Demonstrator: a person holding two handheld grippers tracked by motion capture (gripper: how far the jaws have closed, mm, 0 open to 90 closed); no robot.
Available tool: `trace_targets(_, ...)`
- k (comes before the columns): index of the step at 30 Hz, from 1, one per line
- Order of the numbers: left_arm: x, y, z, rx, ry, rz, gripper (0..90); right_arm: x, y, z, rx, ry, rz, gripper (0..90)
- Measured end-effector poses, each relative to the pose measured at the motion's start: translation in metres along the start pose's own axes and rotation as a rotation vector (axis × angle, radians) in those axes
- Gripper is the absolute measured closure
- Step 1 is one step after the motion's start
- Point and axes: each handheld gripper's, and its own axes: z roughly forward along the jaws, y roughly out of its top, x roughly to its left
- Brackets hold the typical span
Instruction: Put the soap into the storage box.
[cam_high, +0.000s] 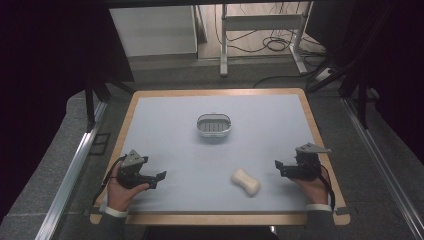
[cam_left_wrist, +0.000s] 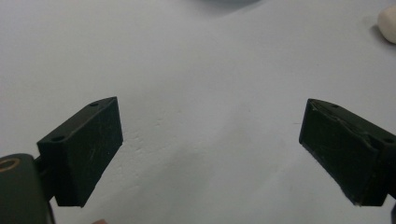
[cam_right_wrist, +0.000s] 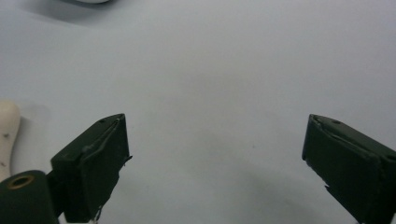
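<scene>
Lying smooth, lobed cream soap (cam_high: 245, 182), slatted oval dish (cam_high: 213, 125)

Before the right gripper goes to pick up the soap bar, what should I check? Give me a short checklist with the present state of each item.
1. Right gripper open: ok, jaws stand wide apart.
2. Right gripper empty: ok.
3. Soap bar free on the mat: ok, nothing touches it.
4. Path from right gripper to soap bar: ok, bare mat between them.
5. Left gripper out of the way: ok, open, at the far side.
6. Soap dish empty: cannot tell for sure.
</scene>
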Motion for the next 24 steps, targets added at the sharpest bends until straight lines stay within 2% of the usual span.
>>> trace_targets(5, -0.003, -0.002, -0.002, 0.001, -0.002, 0.005, 5.9, 0.003, 0.002, -0.002, -0.026, 0.030, -0.021, 8.3)
trace_targets(8, -0.003, -0.002, -0.004, -0.005, -0.016, -0.012, 5.7, 0.005, 0.005, -0.004, -0.032, 0.023, -0.032, 8.3)
trace_targets(11, -0.003, -0.001, -0.009, -0.039, -0.047, -0.030, 5.5, 0.005, 0.005, -0.007, -0.056, 0.036, -0.065, 9.2)
trace_targets(13, -0.001, -0.001, -0.013, -0.055, -0.037, -0.033, 5.6, 0.005, 0.005, -0.009, -0.069, 0.045, -0.079, 9.2)
trace_targets(18, 0.000, -0.001, -0.014, -0.057, -0.026, -0.020, 5.9, 0.001, 0.005, -0.014, -0.100, 0.078, -0.062, 9.6)
trace_targets(24, -0.002, -0.002, -0.011, -0.051, -0.048, -0.017, 5.8, 0.000, 0.004, -0.016, -0.123, 0.090, -0.055, 10.5)
